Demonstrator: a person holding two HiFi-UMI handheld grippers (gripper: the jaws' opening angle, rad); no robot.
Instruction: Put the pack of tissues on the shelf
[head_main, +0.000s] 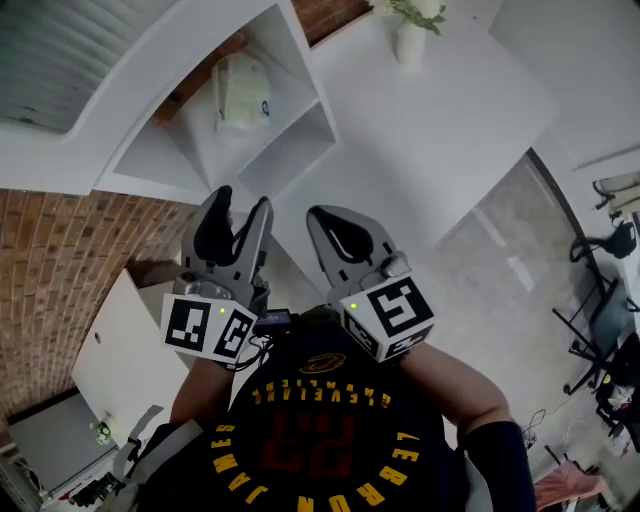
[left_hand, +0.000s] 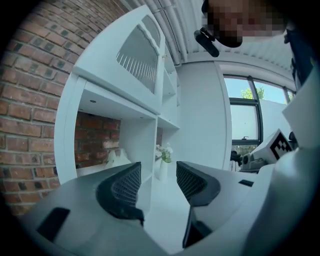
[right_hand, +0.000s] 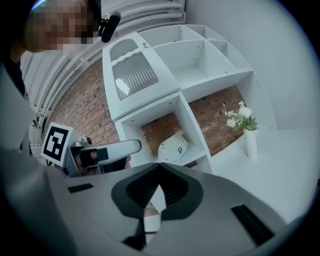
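Up in the cubby right under the ribbed cabinet door, the pack of tissues (head_main: 243, 92) is already sitting on the shelf (head_main: 305, 65), so as far as I can judge the job's basically done. Both tools are held low near your chest, well apart from the shelf. Your left gripper (head_main: 242, 202) has its jaws spread with nothing but air between them, and the left gripper view shows that gap clearly. Your right gripper (head_main: 322, 215) has its tips pinched together on nothing. What I'd watch: in the right gripper view the pack (right_hand: 173, 146) looks propped up against the brick at the back instead of lying flat, though it's hard to be sure from here. It's soft, so it could slump forward, and if it sits close to the front lip it could slide out. If you go back in to nudge it, the open left jaws could snag the cubby's edge or shove the pack crooked, and closed tips would just poke it deeper or tip it. The other risk is the vase of flowers (head_main: 410, 40) on the white counter (head_main: 440, 140) just beside the shelf. It's tall and narrow, so a careless sweep of the right gripper on that side would probably knock it over
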